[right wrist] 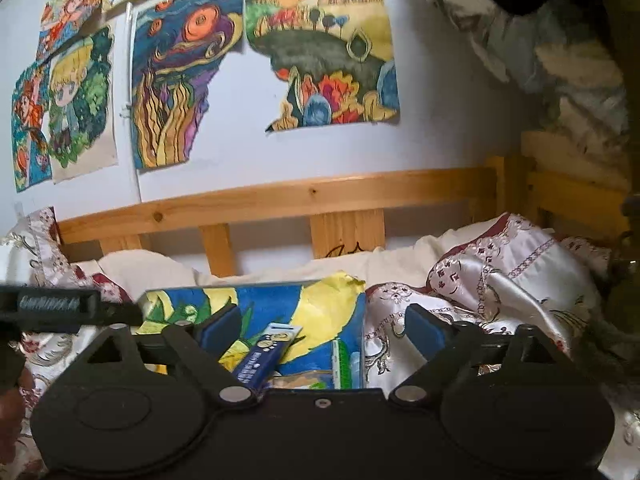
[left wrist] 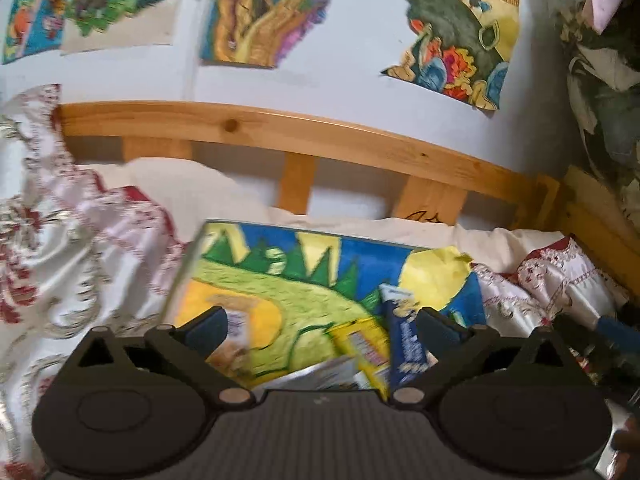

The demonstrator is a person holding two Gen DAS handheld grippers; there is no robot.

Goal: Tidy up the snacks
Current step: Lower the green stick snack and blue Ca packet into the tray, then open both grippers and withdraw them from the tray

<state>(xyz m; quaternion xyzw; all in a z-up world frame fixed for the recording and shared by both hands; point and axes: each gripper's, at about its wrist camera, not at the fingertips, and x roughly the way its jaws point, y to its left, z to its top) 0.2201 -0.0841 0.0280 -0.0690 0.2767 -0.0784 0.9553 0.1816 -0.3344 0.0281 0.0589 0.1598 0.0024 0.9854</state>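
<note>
A flat board with a painted blue, green and yellow picture [left wrist: 304,280] lies on the bed and carries the snacks. A dark blue snack bar [left wrist: 404,340] lies on it next to a yellow packet [left wrist: 360,344] and a silver wrapper [left wrist: 316,376]. My left gripper [left wrist: 322,328] is open above them, the blue bar beside its right finger. In the right wrist view the board [right wrist: 320,312] and the blue bar [right wrist: 260,356] show too. My right gripper [right wrist: 324,328] is open and empty, the bar near its left finger.
The bed has white and red embroidered bedding [left wrist: 72,240] and a white pillow [right wrist: 400,264]. A wooden bed rail [left wrist: 320,136] runs behind, under a wall with paintings [right wrist: 188,80]. Piled cloth [right wrist: 560,60] fills the right corner. The left gripper's body [right wrist: 60,308] shows at left.
</note>
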